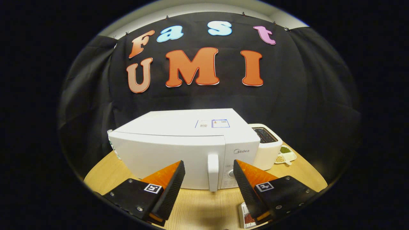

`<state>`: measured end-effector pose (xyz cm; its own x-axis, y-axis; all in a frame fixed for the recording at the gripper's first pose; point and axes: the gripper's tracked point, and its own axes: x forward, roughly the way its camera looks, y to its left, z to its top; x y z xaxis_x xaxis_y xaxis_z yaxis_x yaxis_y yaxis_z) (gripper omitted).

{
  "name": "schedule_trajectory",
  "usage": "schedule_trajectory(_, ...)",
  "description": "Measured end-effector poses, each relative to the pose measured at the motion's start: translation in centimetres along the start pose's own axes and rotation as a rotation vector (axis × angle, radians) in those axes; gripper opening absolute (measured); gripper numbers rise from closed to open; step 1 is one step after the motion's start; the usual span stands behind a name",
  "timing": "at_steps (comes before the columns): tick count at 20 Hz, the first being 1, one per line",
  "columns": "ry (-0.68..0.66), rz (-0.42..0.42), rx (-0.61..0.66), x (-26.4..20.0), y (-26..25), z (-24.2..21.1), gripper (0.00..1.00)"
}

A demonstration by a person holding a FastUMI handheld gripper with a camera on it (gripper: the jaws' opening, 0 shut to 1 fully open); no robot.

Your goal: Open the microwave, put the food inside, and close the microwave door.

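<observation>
The tongs (pixel 209 169) stand wide apart; the shut microwave (pixel 188 147) door's handle (pixel 213 172) lies just beyond, between them.

My gripper (pixel 209 167) stands open: fingers (pixel 169 188) faced with matt black, finely ribbed pads, orange glossy plastic behind, black matt mounts with small metal screws. Microwave (pixel 179 143): smooth white casing, slight sheen; handle (pixel 213 172) smooth white plastic; paper stickers (pixel 212 123) on top. Table (pixel 204 204): pale wood grain, satin. Toaster (pixel 266 143): white glossy shell, dark top. Small dish (pixel 289 156): white, glossy.
</observation>
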<state>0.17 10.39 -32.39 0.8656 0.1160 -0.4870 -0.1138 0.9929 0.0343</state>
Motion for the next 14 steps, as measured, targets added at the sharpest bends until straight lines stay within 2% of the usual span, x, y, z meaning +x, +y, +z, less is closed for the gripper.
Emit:
schedule_trajectory(6,0.068,-0.003,-0.082,2.8,-0.2,-3.9,0.68)
schedule_trajectory(8,0.096,-0.028,-0.107,3.4,-0.8,-4.9,0.61)
schedule_trajectory(14,0.083,-0.053,-0.033,5.2,-1.0,-4.5,0.37)
